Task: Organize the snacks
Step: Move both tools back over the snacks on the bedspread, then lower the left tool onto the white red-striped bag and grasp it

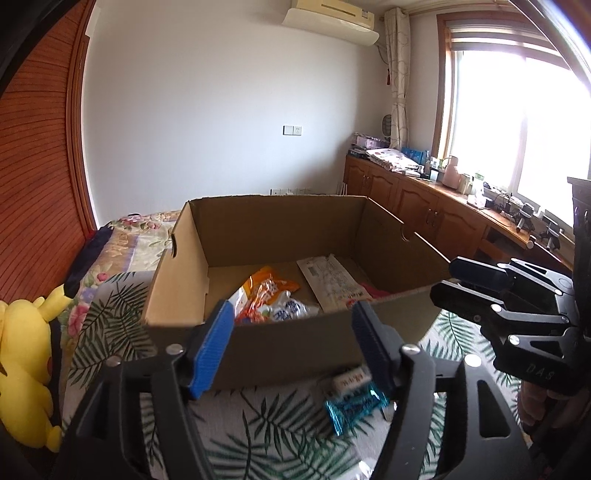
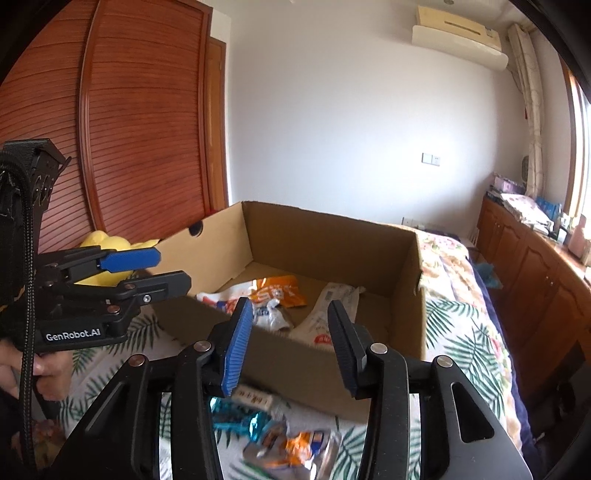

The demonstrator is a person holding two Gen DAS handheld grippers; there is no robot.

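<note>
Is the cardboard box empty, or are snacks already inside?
Not empty. The open-topped brown cardboard box already holds an orange crinkly snack packet and a white printed pouch; much of its floor is bare.

Yellow plush toy (image 1: pixel 26 369) sits at lower left, air conditioner (image 1: pixel 332 18) up top, wooden cabinets (image 1: pixel 417 206) at right.

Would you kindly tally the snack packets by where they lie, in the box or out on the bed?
In the cardboard box: 3 (orange packet, white-blue packet, long white packet)
On the bedspread: 3 (teal wrapper, small white bar, orange-silver packet)
Total: 6
</note>
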